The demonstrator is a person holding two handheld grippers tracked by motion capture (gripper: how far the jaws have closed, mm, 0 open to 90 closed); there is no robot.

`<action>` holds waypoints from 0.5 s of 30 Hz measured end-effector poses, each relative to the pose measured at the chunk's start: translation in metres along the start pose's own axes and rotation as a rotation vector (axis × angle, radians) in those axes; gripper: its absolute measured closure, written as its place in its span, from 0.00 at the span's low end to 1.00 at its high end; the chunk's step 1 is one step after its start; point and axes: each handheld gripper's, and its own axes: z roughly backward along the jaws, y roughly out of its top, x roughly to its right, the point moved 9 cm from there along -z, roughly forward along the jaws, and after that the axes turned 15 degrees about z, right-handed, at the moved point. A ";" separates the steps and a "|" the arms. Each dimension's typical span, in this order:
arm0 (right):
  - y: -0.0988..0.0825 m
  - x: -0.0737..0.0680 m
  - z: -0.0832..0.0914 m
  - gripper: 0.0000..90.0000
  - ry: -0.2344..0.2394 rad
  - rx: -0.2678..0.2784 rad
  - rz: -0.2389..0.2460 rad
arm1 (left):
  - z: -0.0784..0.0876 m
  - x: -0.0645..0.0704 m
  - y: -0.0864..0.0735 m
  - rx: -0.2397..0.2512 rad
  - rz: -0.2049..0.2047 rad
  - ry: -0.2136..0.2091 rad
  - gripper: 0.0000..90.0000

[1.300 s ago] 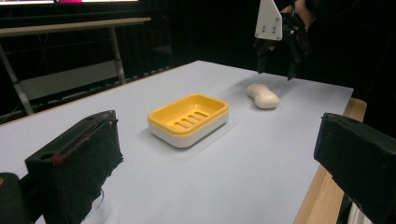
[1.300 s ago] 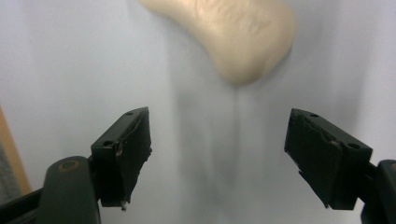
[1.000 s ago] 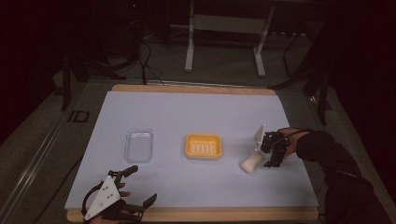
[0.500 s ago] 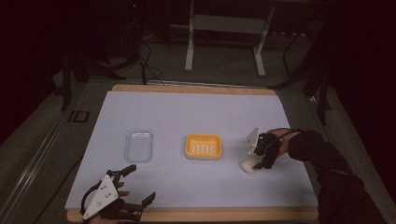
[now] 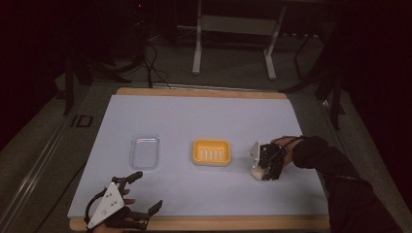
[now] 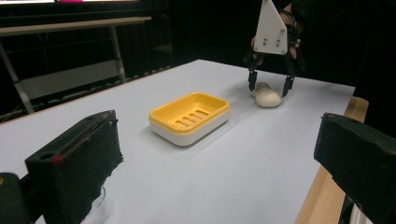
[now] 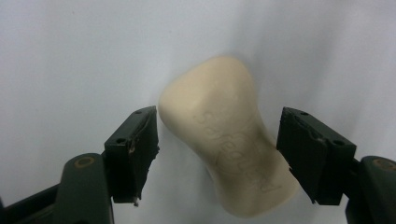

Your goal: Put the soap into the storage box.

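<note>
Soap (image 5: pixel 254 171), a cream-coloured bar, lay on the white table cover (image 5: pixel 204 116) in the high view, to the right of a yellow soap dish (image 5: pixel 211 152), with the right gripper (image 5: pixel 267 167) lowered over it from the person's dark-sleeved arm. A clear plastic lid or tray (image 5: pixel 144 151) sat left of the dish. The left gripper (image 5: pixel 144 194) rested near the table's front edge, jaws spread wide with nothing between them.

From the left gripper view, its own two black pads (image 6: pixel 77 168) stood far apart at the picture's sides. Beyond them sat the yellow soap dish (image 6: pixel 190 116) on its white base, and farther off the right gripper (image 6: pixel 270 87) pointed down with its fingertips on either side of the soap bar (image 6: pixel 266 95).

In the right gripper view, the soap bar (image 7: pixel 229 135) lay slanted on the white surface between the jaws. These had just been closing in on it; the left pad (image 7: pixel 135 154) looked to be just touching the bar's edge, while a narrow gap remained at the right pad (image 7: pixel 310 149), so the soap was not yet clamped.
</note>
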 end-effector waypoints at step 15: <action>0.003 0.001 -0.016 0.43 0.055 -0.012 0.035 | -0.001 0.001 -0.001 0.000 -0.007 -0.006 0.01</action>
